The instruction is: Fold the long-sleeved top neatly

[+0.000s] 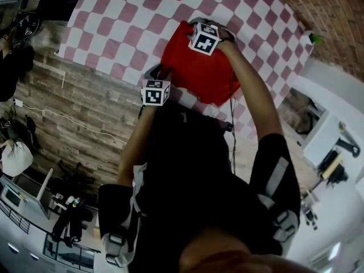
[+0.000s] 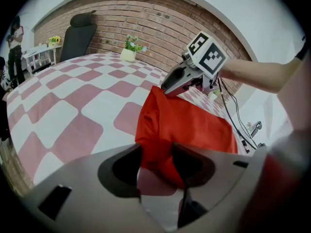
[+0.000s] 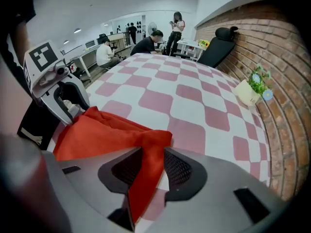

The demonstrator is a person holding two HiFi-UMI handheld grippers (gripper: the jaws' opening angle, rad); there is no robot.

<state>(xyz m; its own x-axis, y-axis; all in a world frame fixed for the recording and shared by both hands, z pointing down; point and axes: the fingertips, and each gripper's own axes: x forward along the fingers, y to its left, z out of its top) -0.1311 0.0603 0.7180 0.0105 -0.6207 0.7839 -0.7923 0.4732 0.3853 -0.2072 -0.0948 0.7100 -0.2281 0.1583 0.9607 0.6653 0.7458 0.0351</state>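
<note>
The red long-sleeved top lies bunched in a folded heap on the pink-and-white checked table. My left gripper is at the top's near left corner. In the left gripper view its jaws stand wide, with a fold of the red cloth lying loosely between them. My right gripper is over the far corner and points steeply down. In the right gripper view its jaws are parted, and a strip of the red top runs between them without being pinched.
A small potted plant stands at the table's far edge by the brick wall, with a black office chair behind it. Several people sit and stand at desks beyond the table. A wooden floor lies left of the table.
</note>
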